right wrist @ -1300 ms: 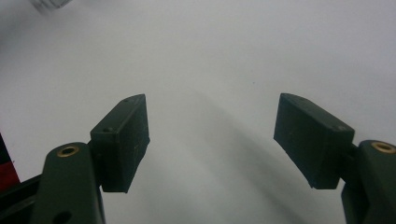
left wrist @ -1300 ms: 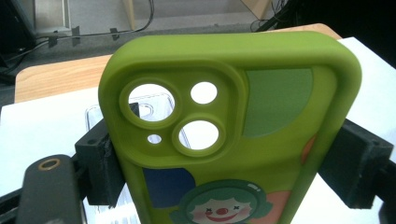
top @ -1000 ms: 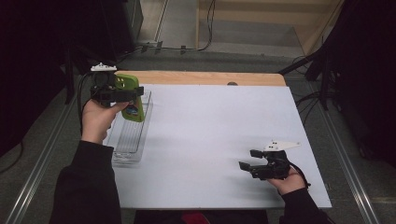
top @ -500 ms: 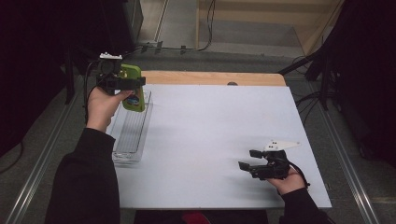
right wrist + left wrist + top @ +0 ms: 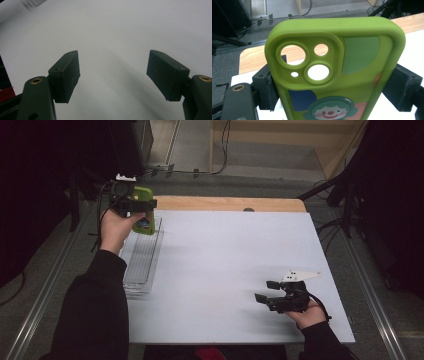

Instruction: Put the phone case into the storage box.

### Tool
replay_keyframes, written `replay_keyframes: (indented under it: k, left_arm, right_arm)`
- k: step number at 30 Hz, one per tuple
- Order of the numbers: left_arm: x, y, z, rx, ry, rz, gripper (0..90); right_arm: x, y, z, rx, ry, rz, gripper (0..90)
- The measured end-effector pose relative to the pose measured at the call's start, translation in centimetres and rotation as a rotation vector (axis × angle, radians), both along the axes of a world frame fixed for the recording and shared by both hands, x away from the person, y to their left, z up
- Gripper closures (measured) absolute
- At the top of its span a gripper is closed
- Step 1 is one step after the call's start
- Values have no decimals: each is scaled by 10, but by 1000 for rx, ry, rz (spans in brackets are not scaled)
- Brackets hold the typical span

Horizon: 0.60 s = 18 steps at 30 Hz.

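my left gripper (image 5: 142, 209) holds a green phone case (image 5: 144, 217) above the far end of the clear tray (image 5: 141, 262), near the white table's (image 5: 230, 270) far left corner; its jaws clamp the case's two long edges. in the left gripper view the case (image 5: 337, 72) stands upright, camera cut-outs at top, a clown print below. my right gripper (image 5: 265, 291) rests near the table's near right edge, jaws spread apart with nothing between them (image 5: 112, 72)
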<state>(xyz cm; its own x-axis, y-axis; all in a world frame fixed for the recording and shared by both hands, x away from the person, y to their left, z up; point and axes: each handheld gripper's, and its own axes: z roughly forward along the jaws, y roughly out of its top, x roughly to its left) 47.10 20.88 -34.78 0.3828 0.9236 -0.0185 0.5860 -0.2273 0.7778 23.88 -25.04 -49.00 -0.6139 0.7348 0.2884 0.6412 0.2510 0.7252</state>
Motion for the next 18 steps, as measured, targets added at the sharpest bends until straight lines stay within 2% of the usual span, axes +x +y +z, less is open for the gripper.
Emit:
replay_keyframes:
  k: [3,5,9,18]
  left_arm:
    - [5,1,-5,-17,-2,5,157]
    - [8,1,-7,-5,-8,18,157]
    - [14,3,-13,-17,-11,53,157]
    - [22,5,-30,-4,-1,86,156]
  right_arm:
    - [0,0,0,3,-2,-1,249]
    - [0,0,1,3,-2,1,249]
    - [0,0,1,4,-5,4,249]
    - [-1,-2,1,11,-6,-2,249]
